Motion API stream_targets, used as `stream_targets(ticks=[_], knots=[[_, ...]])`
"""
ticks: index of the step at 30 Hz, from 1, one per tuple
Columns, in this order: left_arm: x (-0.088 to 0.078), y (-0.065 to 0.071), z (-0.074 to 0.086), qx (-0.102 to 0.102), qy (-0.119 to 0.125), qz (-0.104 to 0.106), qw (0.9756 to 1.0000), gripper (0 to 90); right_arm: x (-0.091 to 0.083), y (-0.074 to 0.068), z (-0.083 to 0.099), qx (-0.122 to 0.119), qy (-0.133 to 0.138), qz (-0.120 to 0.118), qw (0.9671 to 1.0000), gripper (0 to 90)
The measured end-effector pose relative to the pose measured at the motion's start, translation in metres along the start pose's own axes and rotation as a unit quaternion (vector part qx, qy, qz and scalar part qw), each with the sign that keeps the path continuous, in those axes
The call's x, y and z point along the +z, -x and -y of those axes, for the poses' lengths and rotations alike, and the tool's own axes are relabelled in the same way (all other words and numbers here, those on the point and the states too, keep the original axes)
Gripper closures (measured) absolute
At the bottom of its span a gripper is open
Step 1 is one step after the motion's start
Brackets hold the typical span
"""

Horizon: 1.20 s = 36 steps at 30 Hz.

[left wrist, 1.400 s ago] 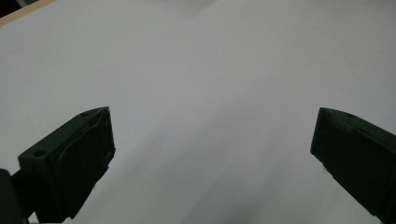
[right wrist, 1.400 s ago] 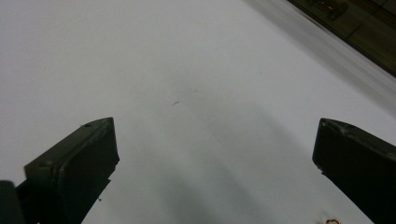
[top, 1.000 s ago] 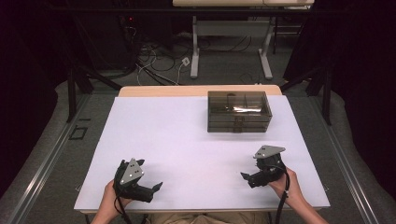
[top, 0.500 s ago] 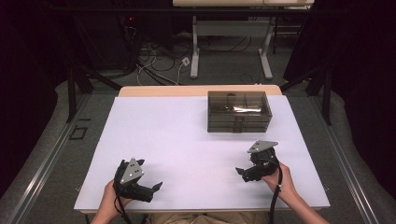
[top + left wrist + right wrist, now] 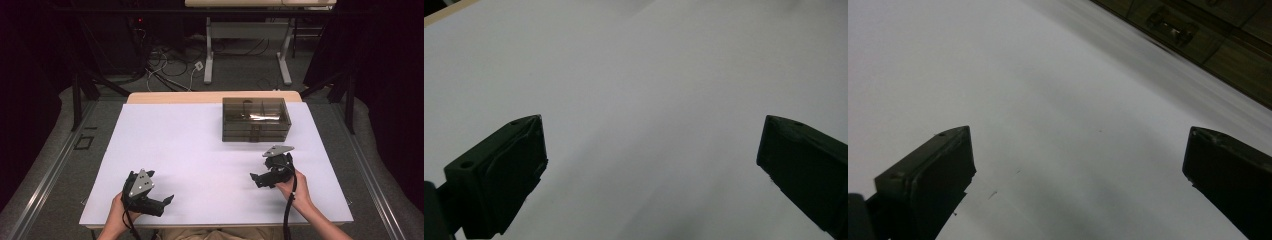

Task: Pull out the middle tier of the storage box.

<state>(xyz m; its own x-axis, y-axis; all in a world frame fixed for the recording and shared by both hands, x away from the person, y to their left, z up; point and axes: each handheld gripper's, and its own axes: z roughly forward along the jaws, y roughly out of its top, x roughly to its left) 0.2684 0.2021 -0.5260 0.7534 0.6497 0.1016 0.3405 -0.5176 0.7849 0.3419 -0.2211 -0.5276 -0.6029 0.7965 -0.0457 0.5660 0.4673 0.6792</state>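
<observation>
A dark, see-through box (image 5: 256,119) with inner compartments stands on the far right part of the white table (image 5: 190,150). In the right gripper view the box (image 5: 1198,35) runs across the upper right corner. My right gripper (image 5: 255,180) hovers just in front of the box, held in a hand and pointing left. Its jaws stand wide apart with bare table between them, so the right gripper (image 5: 1078,150) is open. Near the front left edge, my left gripper (image 5: 165,204) rests in the other hand. The left gripper (image 5: 651,145) is open and empty too.
A wooden strip (image 5: 210,96) edges the table's far side. Beyond it, cables (image 5: 170,70) lie on the floor by a second table's legs (image 5: 209,55). Dark curtains close in both sides.
My right gripper has drifted left and a little farther from the person, toward the box's front. The left gripper has stayed where it was.
</observation>
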Motion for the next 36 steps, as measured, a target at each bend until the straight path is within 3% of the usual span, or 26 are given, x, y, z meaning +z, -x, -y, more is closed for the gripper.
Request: stream_targets(ticks=[8,11,22,32,36], knots=[[0.000,0.000,0.000,0.000,-0.001,-0.001,1.0000,0.0,0.007,0.002,-0.004,0.023,0.007,0.012,0.9996,0.0],[0.000,0.000,0.000,0.000,0.000,-0.002,1.0000,0.0,0.011,0.004,-0.007,0.044,0.011,0.009,0.9989,0.0],[0.001,0.001,0.000,-0.003,0.000,0.000,1.0000,0.0,0.020,0.004,-0.014,0.058,0.017,0.023,0.9979,0.0],[0.001,0.000,0.000,-0.003,0.001,0.000,1.0000,0.0,0.030,0.007,-0.023,0.088,0.030,0.023,0.9954,0.0],[0.001,0.000,-0.001,-0.003,0.000,0.001,1.0000,0.0,0.033,0.010,-0.026,0.104,0.041,0.033,0.9932,0.5]])
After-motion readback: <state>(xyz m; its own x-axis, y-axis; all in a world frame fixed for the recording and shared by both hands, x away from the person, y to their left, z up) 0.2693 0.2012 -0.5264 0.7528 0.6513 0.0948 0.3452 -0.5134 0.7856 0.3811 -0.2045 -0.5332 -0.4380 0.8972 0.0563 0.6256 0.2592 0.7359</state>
